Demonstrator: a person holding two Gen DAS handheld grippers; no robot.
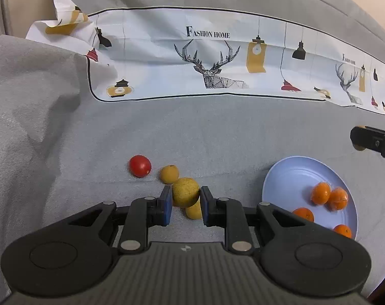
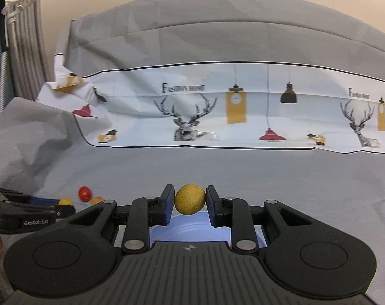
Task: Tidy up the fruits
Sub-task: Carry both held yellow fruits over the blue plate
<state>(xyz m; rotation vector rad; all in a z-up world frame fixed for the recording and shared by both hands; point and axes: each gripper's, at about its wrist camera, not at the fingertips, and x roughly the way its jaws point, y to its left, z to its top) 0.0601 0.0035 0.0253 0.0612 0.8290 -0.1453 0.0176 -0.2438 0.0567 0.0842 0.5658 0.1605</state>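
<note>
Left tongs (image 1: 186, 200) pinch a speckled yellow fruit (image 1: 185, 192) at its widest girth, left of the blue plate (image 1: 276, 178); right tongs (image 2: 189, 200) pinch another yellow fruit (image 2: 190, 199) above that plate (probably firm, light, prone to rolling).
</note>
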